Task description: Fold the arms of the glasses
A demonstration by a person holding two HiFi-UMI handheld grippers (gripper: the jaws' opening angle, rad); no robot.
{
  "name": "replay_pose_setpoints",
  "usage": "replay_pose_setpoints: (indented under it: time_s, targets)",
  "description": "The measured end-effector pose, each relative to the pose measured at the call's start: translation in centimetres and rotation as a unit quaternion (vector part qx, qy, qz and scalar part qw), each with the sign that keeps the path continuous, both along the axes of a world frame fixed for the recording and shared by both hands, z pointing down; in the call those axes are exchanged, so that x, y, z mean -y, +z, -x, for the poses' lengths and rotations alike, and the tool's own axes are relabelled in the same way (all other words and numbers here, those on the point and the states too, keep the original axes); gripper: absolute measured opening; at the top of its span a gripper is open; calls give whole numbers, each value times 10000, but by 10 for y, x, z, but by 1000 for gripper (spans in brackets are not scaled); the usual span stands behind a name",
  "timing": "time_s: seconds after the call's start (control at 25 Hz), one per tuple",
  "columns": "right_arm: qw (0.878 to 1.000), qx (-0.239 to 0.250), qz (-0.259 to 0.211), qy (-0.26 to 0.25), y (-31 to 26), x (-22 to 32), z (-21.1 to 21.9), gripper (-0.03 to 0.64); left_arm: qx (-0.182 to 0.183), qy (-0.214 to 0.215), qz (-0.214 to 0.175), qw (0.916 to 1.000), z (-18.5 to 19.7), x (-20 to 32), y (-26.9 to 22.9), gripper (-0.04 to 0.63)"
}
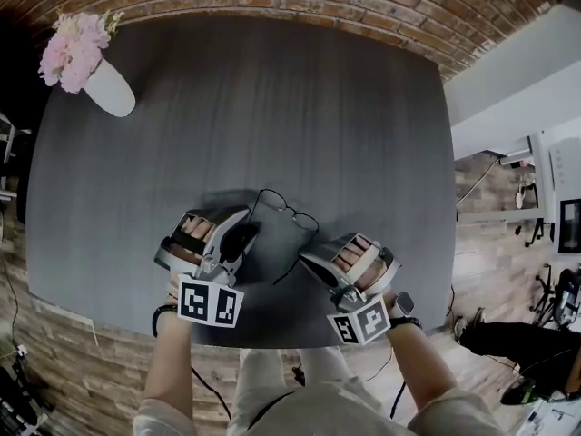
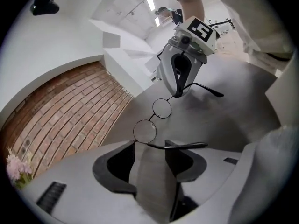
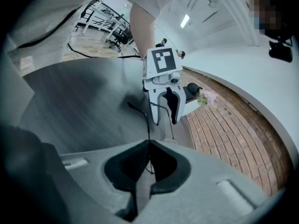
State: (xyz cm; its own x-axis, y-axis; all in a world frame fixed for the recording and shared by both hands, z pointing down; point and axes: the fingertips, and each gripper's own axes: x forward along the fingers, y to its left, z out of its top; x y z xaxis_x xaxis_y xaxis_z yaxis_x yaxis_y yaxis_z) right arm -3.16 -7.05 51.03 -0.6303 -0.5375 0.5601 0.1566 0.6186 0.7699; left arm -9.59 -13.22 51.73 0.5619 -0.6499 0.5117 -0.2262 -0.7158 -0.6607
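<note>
Nearest is the left tool (image 1: pixel 243 236), by the near edge of the tabletop (image 1: pixel 272 107), and the right tool (image 1: pixel 309 260) is just beside it. The glasses (image 2: pixel 144 131) are between the two tools, close to the middle of that near edge. I cannot tell if they rest on the tabletop or hang a little above it.

The right tool is clenched tight on the glasses, at the end of the frame where one arm (image 2: pixel 208 91) starts. The left tool is let go: its jaws stand wide apart and grip nothing. The other arm (image 2: pixel 184 145) lies right across the tips of those wide jaws. Both arms look like they stick straight out, so I think no folding is done yet.

To do this step well, the right tool should hold tight and not wiggle, so the frame cannot spin. The left tool should not pinch. It should push with one jaw on the side of the arm, a bit away from the hinge, and swing it in slowly toward the round lenses. The wire is very thin and would bend easily, so the push should be soft. Keep the jaws off the lenses. Stop when the arm lies flat behind them.
</note>
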Motion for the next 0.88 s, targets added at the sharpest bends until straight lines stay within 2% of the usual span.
replay_pose_setpoints:
  time_s: [0.32, 0.44, 0.6, 0.72, 0.88]
  targets:
    - [9999, 36, 82, 47, -1, 0, -2, -3, -256, 363, 87, 9990, -16, -11, -5, 193]
    - [9993, 226, 224, 182, -6, 1, -5, -3, -525, 401, 247, 9975, -20, -18, -10, 147]
    - [9934, 761, 632, 579, -17, 6, -12, 0, -1003, 204, 553, 9932, -18, -22, -18, 94]
    - [9863, 1107, 882, 842, -25, 10, -16, 2, -1460, -42, 813, 9859, -15, -24, -24, 40]
    - [9748, 1514, 1131, 1183, -35, 18, -21, 2, -1743, -288, 977, 9794, -13, -27, -28, 3]
